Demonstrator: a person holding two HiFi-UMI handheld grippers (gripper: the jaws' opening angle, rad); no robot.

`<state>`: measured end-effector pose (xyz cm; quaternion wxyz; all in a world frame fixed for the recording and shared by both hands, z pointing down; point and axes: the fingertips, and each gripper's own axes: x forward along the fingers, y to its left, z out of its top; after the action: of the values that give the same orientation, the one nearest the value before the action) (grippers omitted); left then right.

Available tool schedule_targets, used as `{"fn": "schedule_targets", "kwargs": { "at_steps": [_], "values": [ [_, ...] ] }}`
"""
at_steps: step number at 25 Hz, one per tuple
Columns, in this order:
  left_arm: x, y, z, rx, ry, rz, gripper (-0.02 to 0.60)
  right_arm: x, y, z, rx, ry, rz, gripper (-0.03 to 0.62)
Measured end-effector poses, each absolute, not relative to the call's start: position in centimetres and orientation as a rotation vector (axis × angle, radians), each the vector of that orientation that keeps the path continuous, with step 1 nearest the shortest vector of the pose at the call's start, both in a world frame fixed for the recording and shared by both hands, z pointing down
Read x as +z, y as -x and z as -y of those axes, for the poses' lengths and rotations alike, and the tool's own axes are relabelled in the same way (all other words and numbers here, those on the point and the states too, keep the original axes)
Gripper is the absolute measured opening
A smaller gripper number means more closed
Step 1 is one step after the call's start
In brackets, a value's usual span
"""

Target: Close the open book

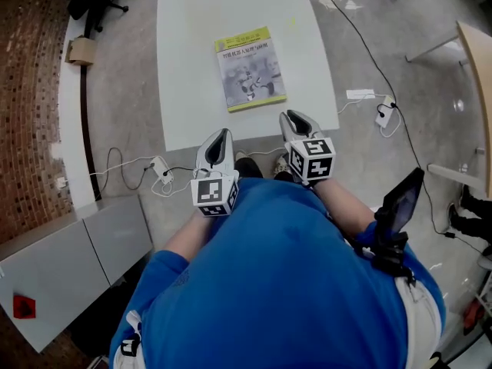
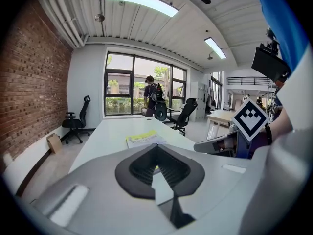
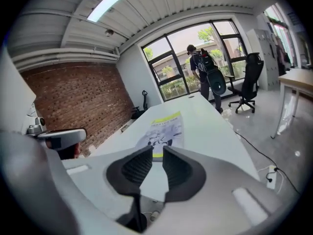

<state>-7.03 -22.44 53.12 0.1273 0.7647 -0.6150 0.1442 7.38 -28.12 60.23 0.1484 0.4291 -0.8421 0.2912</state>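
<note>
A book [image 1: 249, 68] with a yellow-edged cover lies closed and flat near the front of the white table [image 1: 192, 91]. It also shows ahead in the left gripper view [image 2: 143, 139] and in the right gripper view [image 3: 164, 131]. Both grippers hover off the table's near edge, short of the book and close to the person's body. My left gripper [image 1: 219, 138] [image 2: 156, 146] has its tips together and holds nothing. On my right gripper [image 1: 296, 118] [image 3: 156, 148] a narrow gap shows between the pads, with nothing in it.
Power strips [image 1: 160, 167] [image 1: 360, 94] and cables lie on the floor by the table. A brick wall [image 1: 27, 91] and grey cabinet [image 1: 69, 260] stand at left. Office chairs [image 2: 183, 115] and a person with a backpack [image 3: 205, 67] are by the far window.
</note>
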Motion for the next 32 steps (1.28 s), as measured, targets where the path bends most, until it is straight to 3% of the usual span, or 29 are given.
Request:
{"fn": "schedule_targets", "kwargs": {
  "at_steps": [16, 32],
  "values": [
    [50.4, 7.9, 17.8, 0.297, -2.359, 1.704, 0.006, 51.6, -2.5, 21.0, 0.386, -1.240, 2.566, 0.058],
    [47.0, 8.9, 8.8, 0.210, -2.450, 1.616, 0.006, 48.4, -0.2, 9.5, 0.321, -1.276, 2.541, 0.048]
  ]
}}
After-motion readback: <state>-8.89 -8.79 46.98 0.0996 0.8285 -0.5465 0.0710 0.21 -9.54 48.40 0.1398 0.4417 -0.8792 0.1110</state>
